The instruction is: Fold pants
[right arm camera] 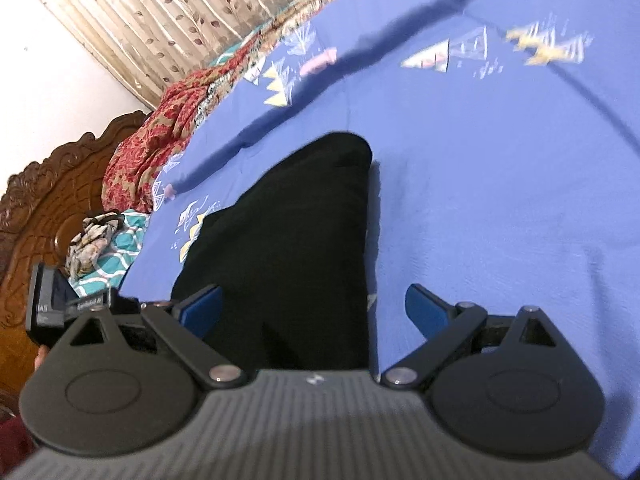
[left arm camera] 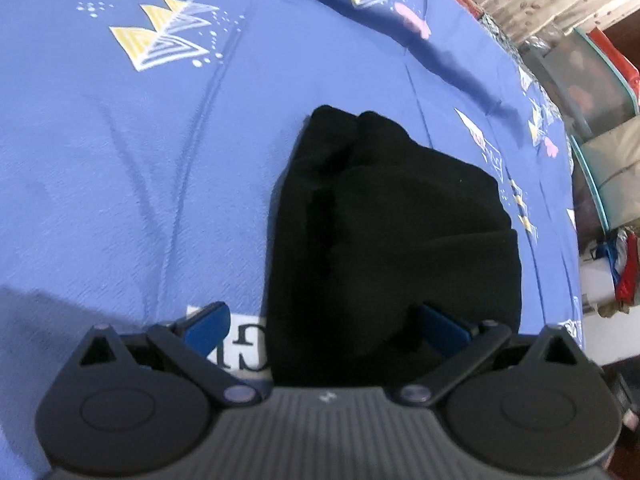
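Black pants [left arm camera: 384, 232], folded into a compact bundle with rounded, layered far corners, lying on a blue bedsheet [left arm camera: 140, 168] printed with yellow and white triangles. Bare sheet surrounds the pants on all far sides; a carved wooden headboard [right arm camera: 44, 208] stands beyond the sheet's edge. Left gripper [left arm camera: 326, 326] and right gripper [right arm camera: 312, 308], both spread wide and holding nothing, hover over the pants' near edge. A white patch [left arm camera: 236, 344] beside the pants bears partly hidden dark letters, unreadable.

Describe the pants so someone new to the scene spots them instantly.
Start at the blue bedsheet printed with yellow and white triangles. On it lies a compact black bundle, the pants. It is the only plain black thing on the sheet.
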`<action>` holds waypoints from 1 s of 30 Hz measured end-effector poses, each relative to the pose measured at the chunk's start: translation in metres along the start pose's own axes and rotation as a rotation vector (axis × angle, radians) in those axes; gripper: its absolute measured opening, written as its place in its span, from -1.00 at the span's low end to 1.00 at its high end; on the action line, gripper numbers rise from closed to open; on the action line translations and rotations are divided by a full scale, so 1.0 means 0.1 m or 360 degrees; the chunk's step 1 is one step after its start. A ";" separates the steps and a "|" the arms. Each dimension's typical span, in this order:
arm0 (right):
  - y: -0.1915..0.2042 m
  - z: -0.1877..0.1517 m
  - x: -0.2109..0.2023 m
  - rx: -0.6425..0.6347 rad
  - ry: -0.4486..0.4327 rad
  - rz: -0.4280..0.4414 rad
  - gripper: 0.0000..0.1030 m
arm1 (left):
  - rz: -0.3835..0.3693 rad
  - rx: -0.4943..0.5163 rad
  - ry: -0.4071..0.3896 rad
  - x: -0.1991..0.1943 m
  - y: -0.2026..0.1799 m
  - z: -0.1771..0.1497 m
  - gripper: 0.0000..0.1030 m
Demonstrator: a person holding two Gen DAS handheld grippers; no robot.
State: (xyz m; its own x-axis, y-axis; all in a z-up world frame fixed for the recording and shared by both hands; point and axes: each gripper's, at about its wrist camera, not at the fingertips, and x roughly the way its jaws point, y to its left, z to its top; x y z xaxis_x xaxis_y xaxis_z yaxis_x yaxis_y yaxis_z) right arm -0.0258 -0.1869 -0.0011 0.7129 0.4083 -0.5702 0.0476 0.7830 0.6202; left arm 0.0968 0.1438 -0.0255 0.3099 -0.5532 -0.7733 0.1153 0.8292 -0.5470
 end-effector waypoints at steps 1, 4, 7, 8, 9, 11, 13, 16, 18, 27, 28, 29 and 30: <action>-0.03 0.00 0.07 0.0026 0.0025 0.0018 0.92 | -0.0013 0.0010 0.0001 0.02 0.02 0.00 1.00; -0.07 0.00 0.29 0.0086 0.0115 0.0106 0.92 | -0.0076 0.0015 -0.0007 0.03 0.07 0.00 1.00; 0.09 0.00 0.45 -0.0011 0.0166 0.0196 0.79 | -0.0231 -0.0010 0.0011 0.12 0.04 -0.04 0.98; 0.17 0.00 0.52 -0.0055 0.0206 0.0204 0.62 | -0.0306 -0.0018 0.0037 0.19 0.00 -0.06 0.97; 0.25 0.00 0.57 -0.0121 0.0210 0.0157 0.40 | -0.0300 0.0004 0.0026 0.23 -0.08 -0.09 0.91; 0.35 0.02 0.58 -0.0203 0.0188 0.0147 0.20 | -0.0165 0.0111 -0.0036 0.26 -0.29 -0.11 0.59; 0.48 0.06 0.47 -0.0275 0.0108 0.0151 0.09 | -0.0189 0.0116 -0.0053 0.19 -0.40 -0.01 0.32; 0.80 0.16 0.30 -0.0579 -0.0079 0.0072 -0.04 | -0.0277 0.0217 -0.0202 -0.05 -0.65 0.27 0.23; 0.89 0.36 0.26 -0.0607 -0.0176 0.0103 -0.06 | -0.0247 0.0354 -0.0320 -0.15 -0.89 0.51 0.23; 0.77 1.49 0.73 -0.0749 -0.0594 0.0016 -0.06 | -0.0159 0.0538 -0.0551 0.44 -1.31 1.68 0.28; 0.70 1.54 0.84 -0.0772 -0.0599 -0.0015 -0.06 | -0.0148 0.0528 -0.0545 0.62 -1.30 1.74 0.28; 0.64 1.60 0.97 -0.0792 -0.0592 -0.0054 -0.06 | -0.0136 0.0508 -0.0523 0.78 -1.25 1.82 0.28; 0.55 1.63 1.08 -0.0799 -0.0574 -0.0081 -0.06 | -0.0117 0.0478 -0.0486 0.99 -1.21 1.91 0.28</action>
State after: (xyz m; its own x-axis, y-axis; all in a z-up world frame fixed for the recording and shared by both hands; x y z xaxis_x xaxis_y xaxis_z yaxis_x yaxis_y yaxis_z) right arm 0.1676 -0.1762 0.0592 0.9140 0.2491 -0.3202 -0.1848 0.9583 0.2180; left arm 0.2937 0.0041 0.0255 0.5506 -0.5997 -0.5807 0.4030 0.8002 -0.4442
